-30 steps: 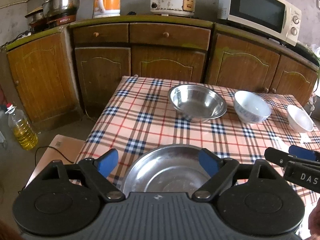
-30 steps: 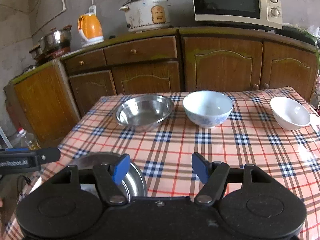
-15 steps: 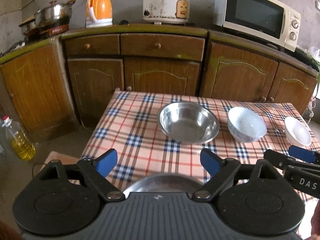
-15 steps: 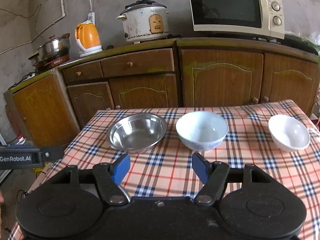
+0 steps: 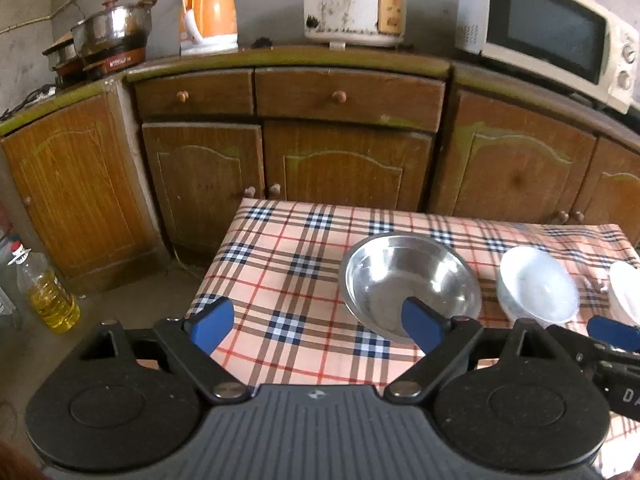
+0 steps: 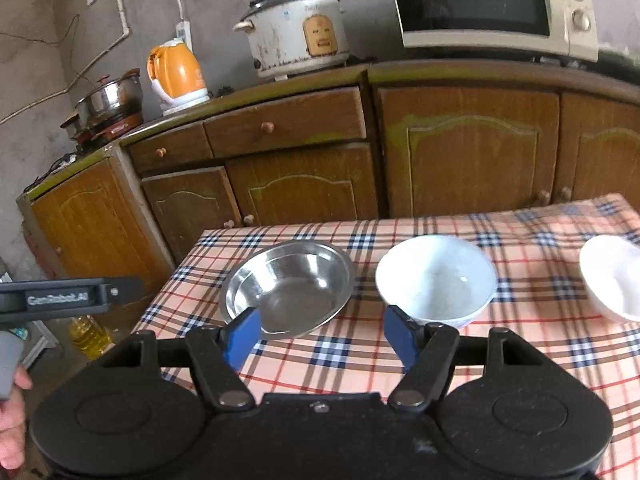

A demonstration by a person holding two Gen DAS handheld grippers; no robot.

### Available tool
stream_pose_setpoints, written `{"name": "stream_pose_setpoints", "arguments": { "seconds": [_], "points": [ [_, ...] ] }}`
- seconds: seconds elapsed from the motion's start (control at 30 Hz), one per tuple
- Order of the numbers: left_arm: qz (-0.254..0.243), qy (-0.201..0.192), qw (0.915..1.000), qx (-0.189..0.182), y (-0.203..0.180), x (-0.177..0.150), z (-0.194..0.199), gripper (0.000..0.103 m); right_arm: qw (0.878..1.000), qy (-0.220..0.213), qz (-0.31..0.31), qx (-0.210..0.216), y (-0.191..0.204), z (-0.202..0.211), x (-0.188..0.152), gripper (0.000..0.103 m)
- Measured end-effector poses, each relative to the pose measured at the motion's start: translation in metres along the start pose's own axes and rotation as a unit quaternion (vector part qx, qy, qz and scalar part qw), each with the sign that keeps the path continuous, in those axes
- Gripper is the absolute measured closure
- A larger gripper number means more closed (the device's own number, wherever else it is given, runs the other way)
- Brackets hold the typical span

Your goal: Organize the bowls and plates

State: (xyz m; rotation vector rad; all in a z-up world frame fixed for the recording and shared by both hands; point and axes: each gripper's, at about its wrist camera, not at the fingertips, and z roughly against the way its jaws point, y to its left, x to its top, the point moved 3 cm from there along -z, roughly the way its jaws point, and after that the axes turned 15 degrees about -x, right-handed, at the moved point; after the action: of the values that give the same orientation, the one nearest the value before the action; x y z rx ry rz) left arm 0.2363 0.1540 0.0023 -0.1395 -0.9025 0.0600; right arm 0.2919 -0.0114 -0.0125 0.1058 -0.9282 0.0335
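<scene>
A steel bowl [image 5: 412,280] stands on the checked table [image 5: 288,264], with a white bowl with a blue pattern [image 5: 538,286] to its right and a small white bowl [image 5: 626,292] at the far right. The same three show in the right wrist view: steel bowl [image 6: 288,286], patterned bowl [image 6: 436,278], small white bowl [image 6: 614,276]. My left gripper [image 5: 316,324] is open and empty, held above the table's near side. My right gripper [image 6: 322,334] is open and empty, near the steel and patterned bowls. The steel plate seen earlier is hidden below the gripper body.
Wooden cabinets [image 5: 344,160] stand behind the table, bearing a kettle [image 5: 206,12], a rice cooker [image 5: 354,2], a microwave [image 5: 548,32] and pots [image 5: 108,34]. An oil bottle [image 5: 48,296] stands on the floor at left.
Both grippers have risen and tilted up, away from the table. The near steel plate has dropped out of view below the gripper bodies. Both stay open.
</scene>
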Motion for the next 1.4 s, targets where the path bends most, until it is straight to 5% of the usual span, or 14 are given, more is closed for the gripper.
{"name": "stream_pose_setpoints", "arguments": {
  "seconds": [0.53,0.9,1.03,1.13,1.2,1.23,1.4],
  "points": [
    [-0.030,0.046,0.9985,0.005,0.008,0.004,-0.096,0.011,0.992,0.094,-0.088,0.014,0.009,-0.105,-0.012,0.022],
    [-0.024,0.054,0.9982,-0.007,0.018,0.009,-0.149,0.016,0.986,0.110,-0.126,-0.009,0.012,-0.156,-0.013,0.022],
    [-0.051,0.061,0.9969,0.003,0.014,0.010,-0.166,0.030,0.984,0.112,-0.141,0.004,0.014,-0.171,-0.012,0.022],
    [-0.046,0.072,0.9963,0.007,0.018,0.006,-0.178,0.058,0.985,0.104,-0.141,0.001,0.016,-0.175,-0.010,0.025],
    [-0.035,0.068,0.9971,-0.002,0.020,0.004,-0.179,0.069,0.987,0.104,-0.122,-0.001,0.021,-0.178,-0.009,0.053],
    [-0.032,0.060,0.9977,-0.008,0.020,0.004,-0.176,0.072,0.988,0.107,-0.108,0.003,0.025,-0.179,-0.008,0.081],
    [-0.014,0.058,0.9979,-0.026,0.024,0.000,-0.167,0.075,0.992,0.092,-0.086,0.003,0.027,-0.173,-0.009,0.081]
  ]
}}
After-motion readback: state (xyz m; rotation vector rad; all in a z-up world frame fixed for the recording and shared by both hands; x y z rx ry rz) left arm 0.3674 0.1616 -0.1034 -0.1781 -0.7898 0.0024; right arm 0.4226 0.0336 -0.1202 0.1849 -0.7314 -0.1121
